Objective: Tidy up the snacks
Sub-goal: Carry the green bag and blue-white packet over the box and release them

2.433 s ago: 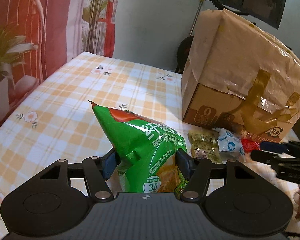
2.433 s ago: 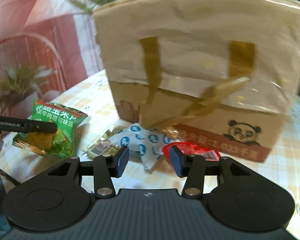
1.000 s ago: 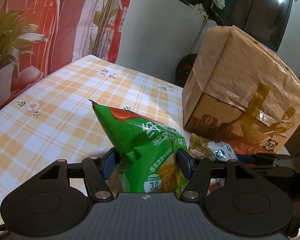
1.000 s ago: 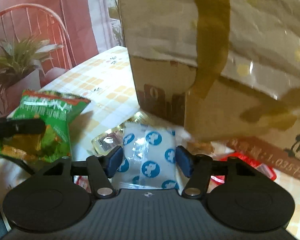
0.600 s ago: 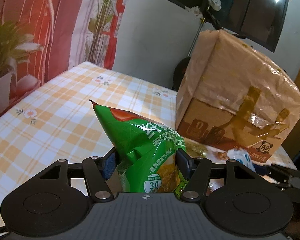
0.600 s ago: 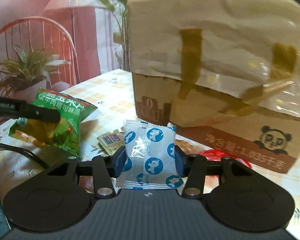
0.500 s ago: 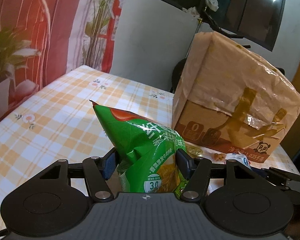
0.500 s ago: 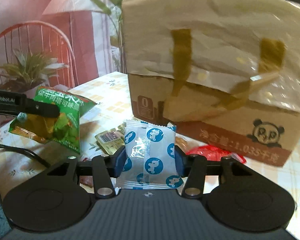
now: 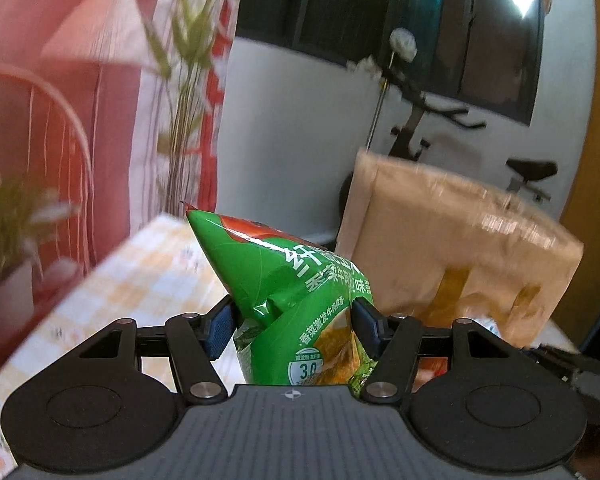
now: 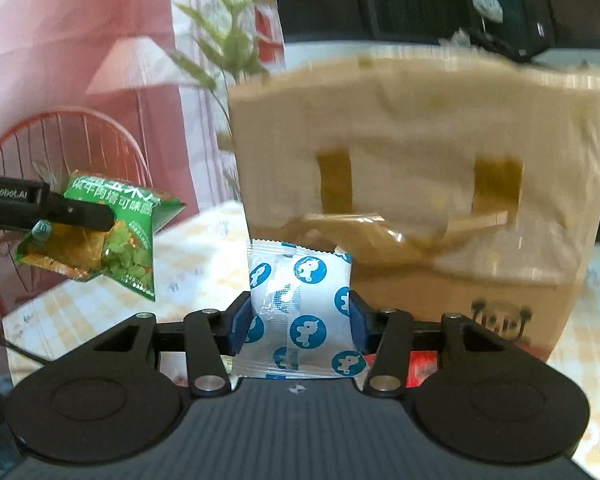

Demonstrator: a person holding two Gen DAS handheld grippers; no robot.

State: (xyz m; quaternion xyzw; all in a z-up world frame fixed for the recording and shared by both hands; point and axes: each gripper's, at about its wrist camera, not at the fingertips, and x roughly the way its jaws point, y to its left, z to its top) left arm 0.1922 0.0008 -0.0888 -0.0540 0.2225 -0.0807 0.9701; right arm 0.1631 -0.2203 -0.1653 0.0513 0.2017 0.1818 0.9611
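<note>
the left hand-held gripper (image 9: 292, 330) clamps a green snack bag (image 9: 296, 300), held up off the checked surface (image 9: 148, 280); the right hand-held gripper (image 10: 299, 326), whose jaws have just been closing, pinches a white packet with blue unicorn dots (image 10: 300, 304) between its blue pads, also lifted. straight ahead of both stands a tall cardboard box (image 10: 416, 168) wrapped in crinkled film and strapped with brown tape, filling most of the right view and hiding the surface behind it. a red wrapper (image 10: 422, 368) peeks out under the right gripper, mostly covered. a potted plant (image 9: 8, 240), a red curtain and an exercise bike (image 9: 428, 128) sit behind, blurred. the bag shows chinese print and "30"; the left gripper's side reads "genrobot.ai"; the box carries a panda mark (image 10: 500, 320), its text smeared
</note>
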